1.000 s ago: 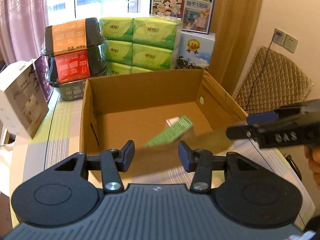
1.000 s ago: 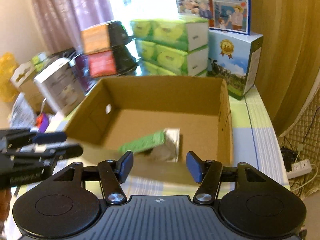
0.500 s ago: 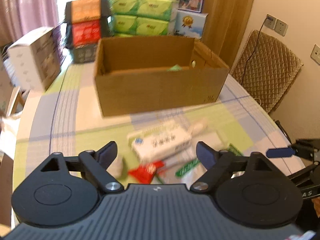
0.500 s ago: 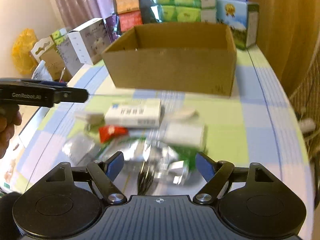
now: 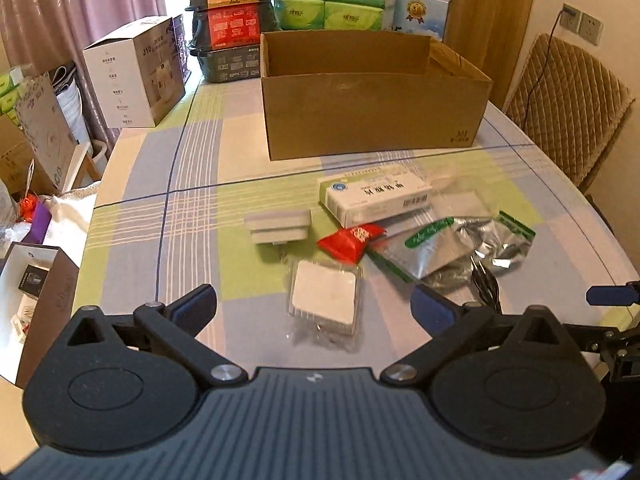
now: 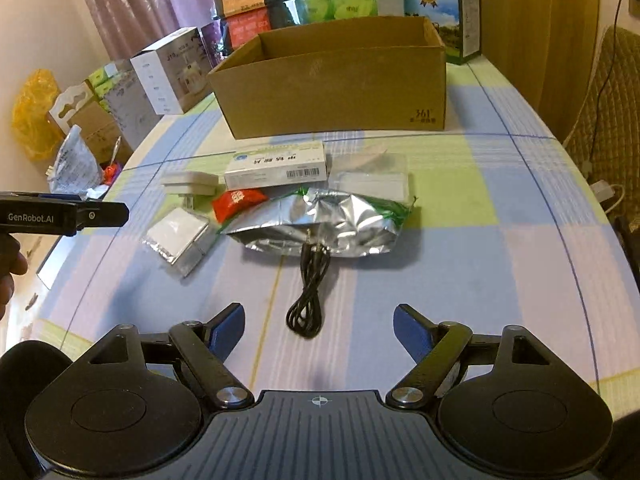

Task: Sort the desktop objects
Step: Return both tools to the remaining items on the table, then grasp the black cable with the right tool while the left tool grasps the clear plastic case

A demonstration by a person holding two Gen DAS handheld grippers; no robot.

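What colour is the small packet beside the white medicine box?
Red, with a white mark. The small packet shows best in the left wrist view.

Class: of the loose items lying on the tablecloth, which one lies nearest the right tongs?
The coiled black cable, directly before the open right tongs; the others lie farther back.
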